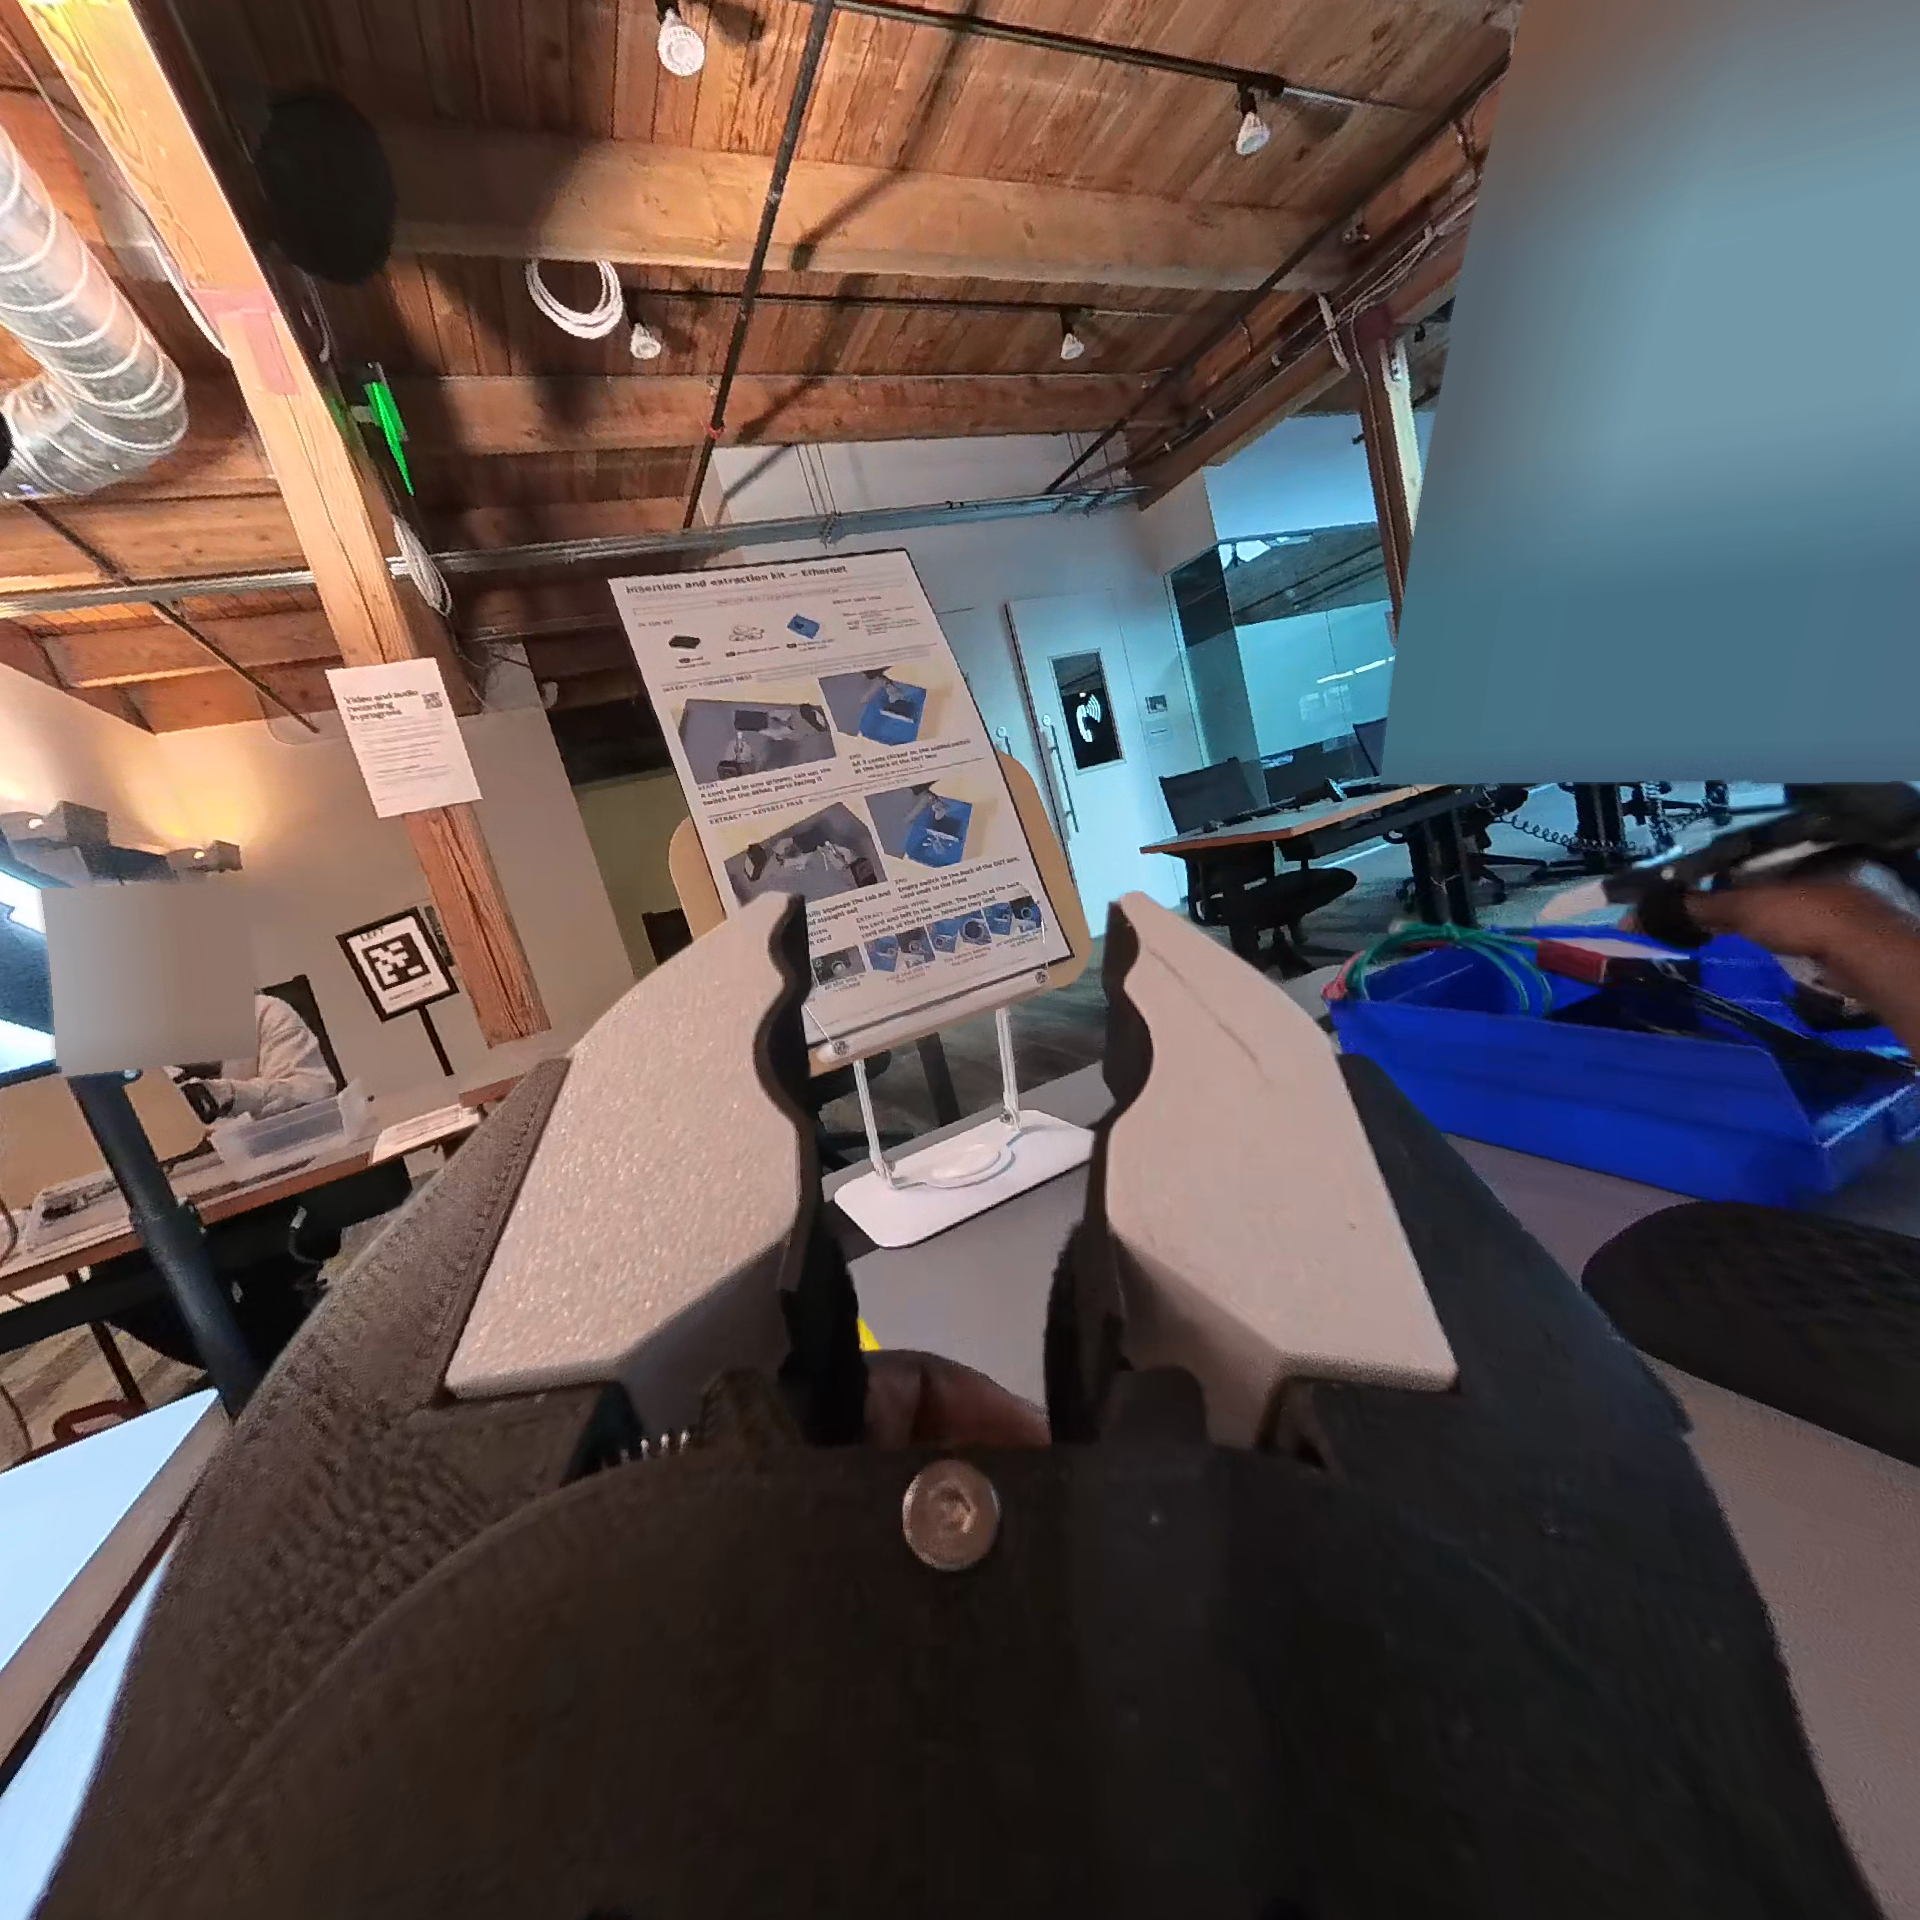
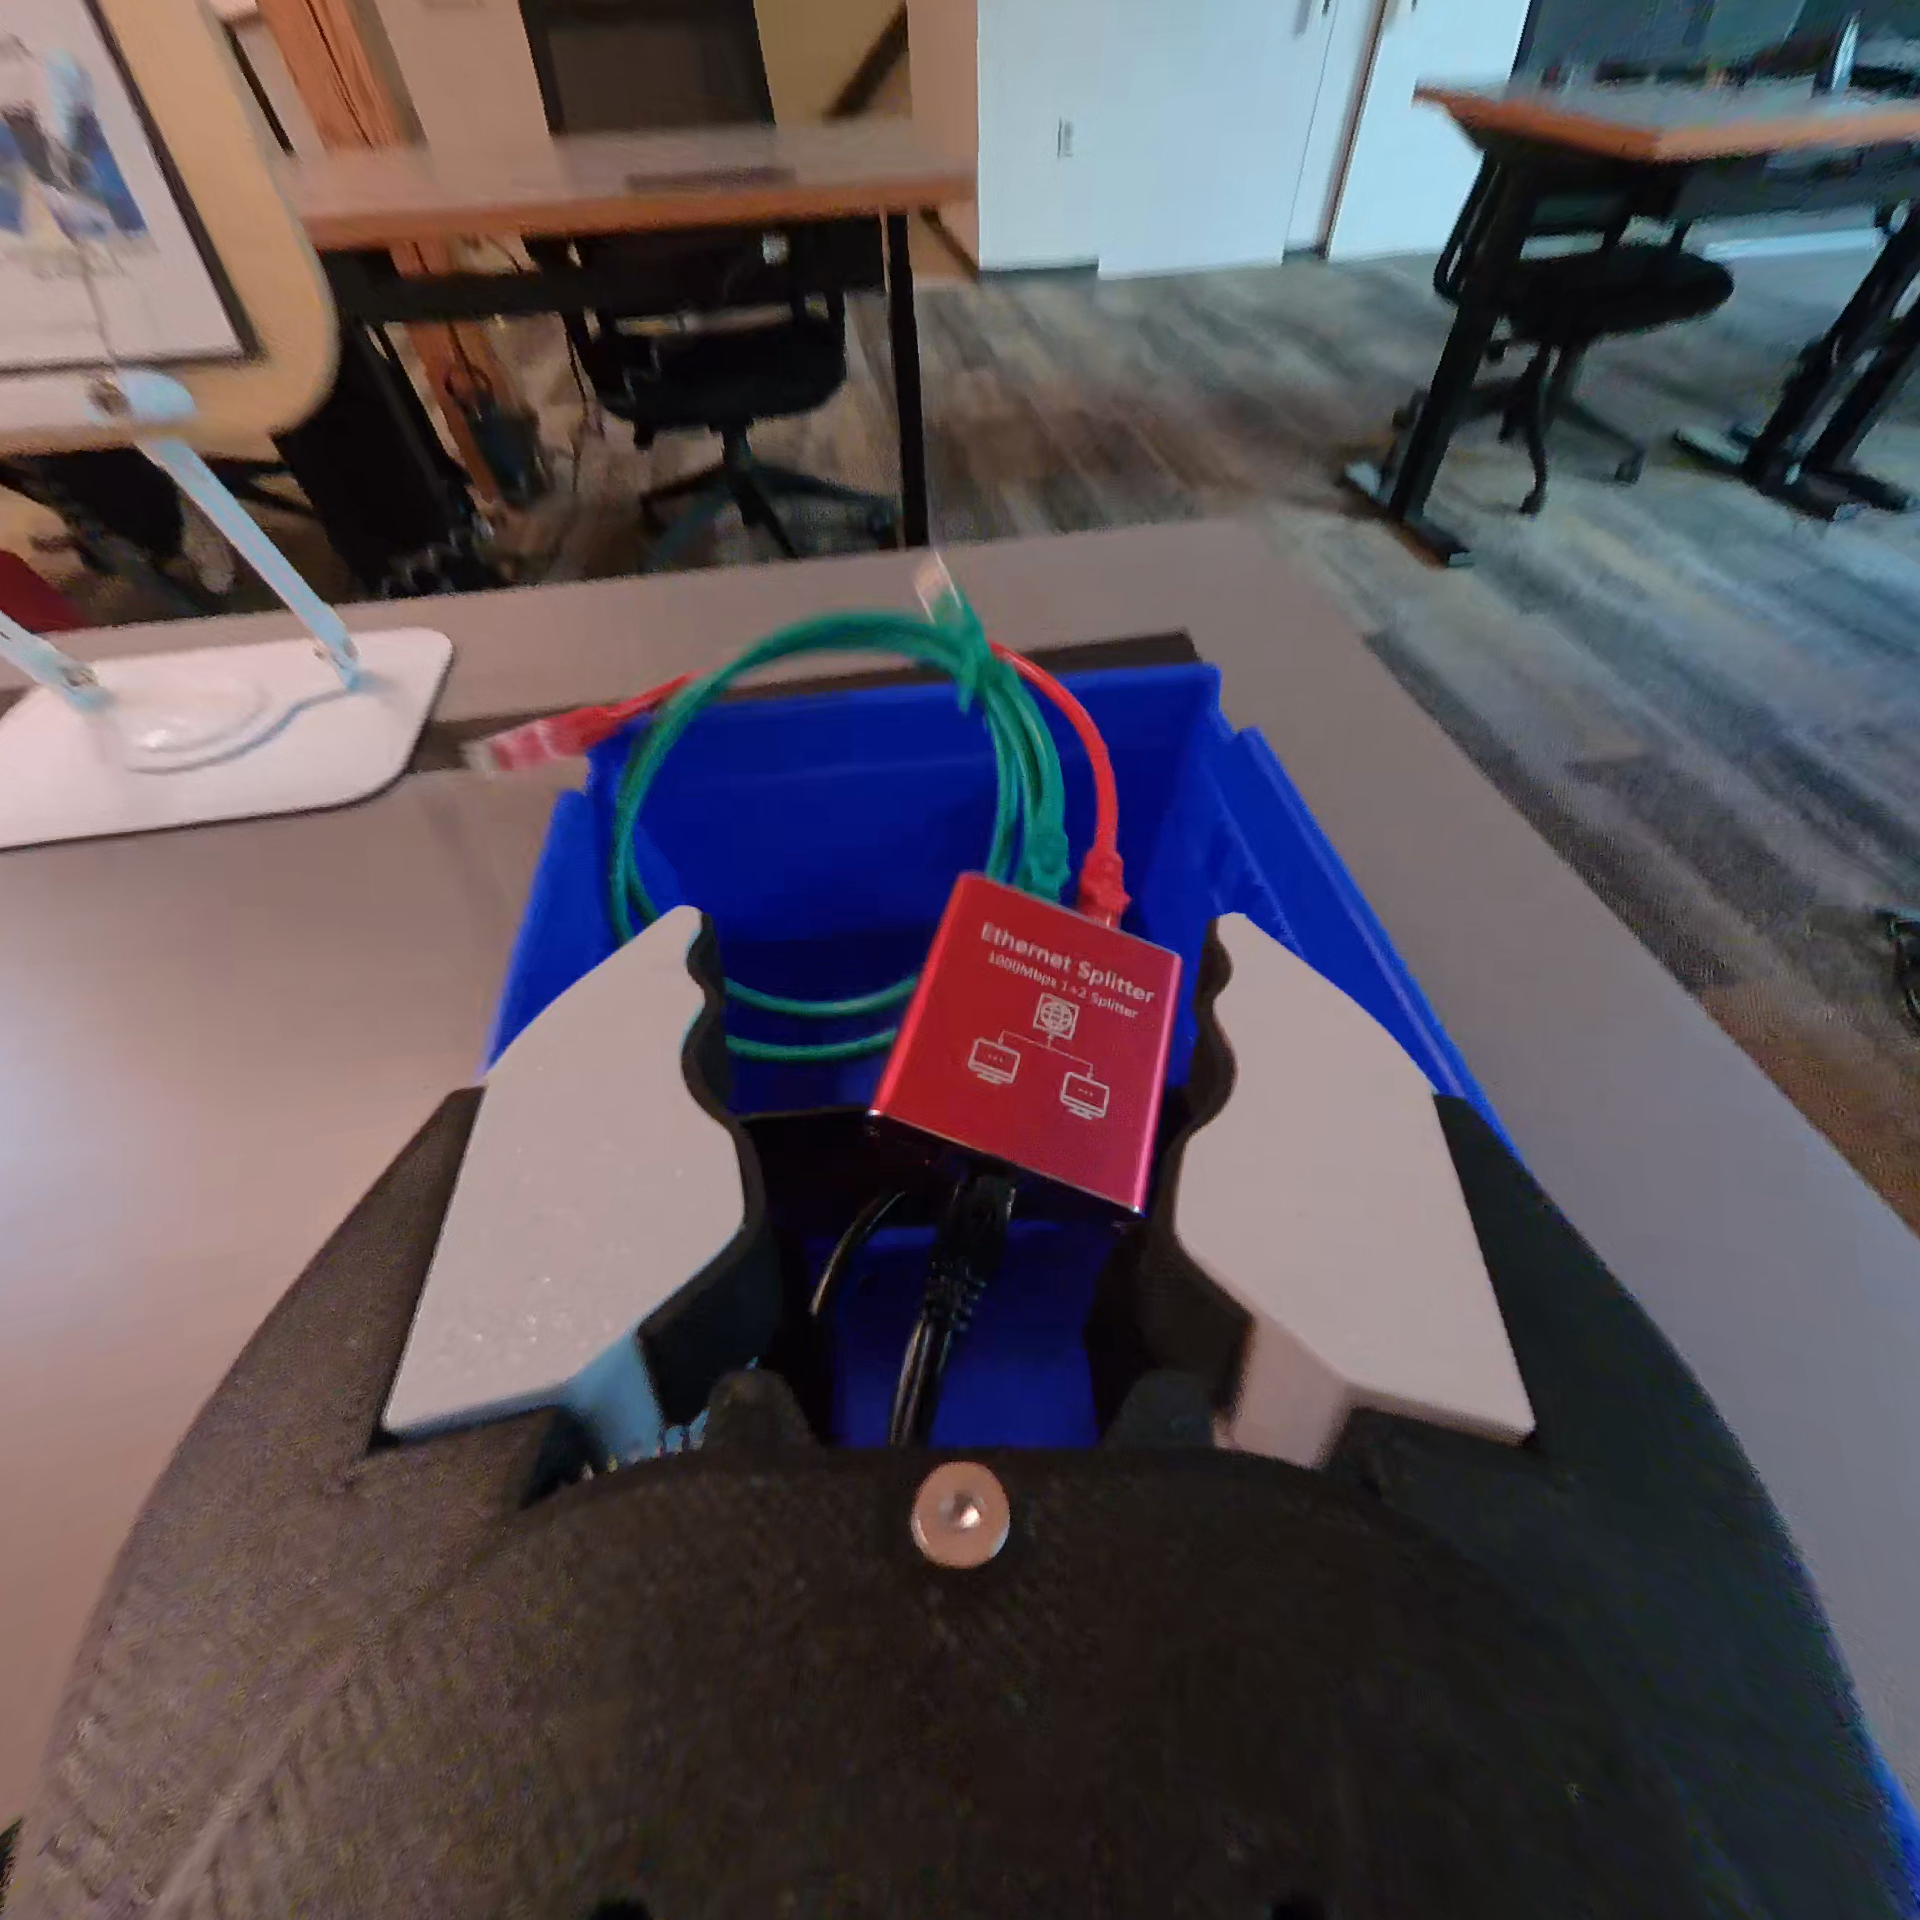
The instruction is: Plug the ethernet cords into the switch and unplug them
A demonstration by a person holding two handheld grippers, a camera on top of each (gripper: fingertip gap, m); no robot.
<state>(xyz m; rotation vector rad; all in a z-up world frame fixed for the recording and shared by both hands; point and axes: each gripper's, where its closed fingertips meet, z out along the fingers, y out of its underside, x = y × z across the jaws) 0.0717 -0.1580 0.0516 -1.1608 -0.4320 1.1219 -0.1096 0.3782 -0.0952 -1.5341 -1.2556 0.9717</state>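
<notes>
A red switch box (image 2: 1029,1049) lies tilted in a blue bin (image 2: 831,810). A green cord (image 2: 644,790) and a red cord (image 2: 1091,748) are plugged into its far end. A black cord (image 2: 956,1278) is plugged into its near end. The green cord loops over the bin's back rim, and a loose red plug (image 2: 530,743) hangs over the left rim. My right gripper (image 2: 956,935) is open above the bin, with the switch between its fingers, close to the right one. My left gripper (image 1: 951,920) is open and empty, raised and pointing away from the bin (image 1: 1558,1081).
An instruction sheet (image 1: 831,769) stands on a white-based stand (image 2: 208,717) at the back of the grey table (image 2: 208,1039). A dark round shape (image 1: 1766,1309) lies on the table near the bin. Desks and chairs stand beyond the far edge. A person sits far left.
</notes>
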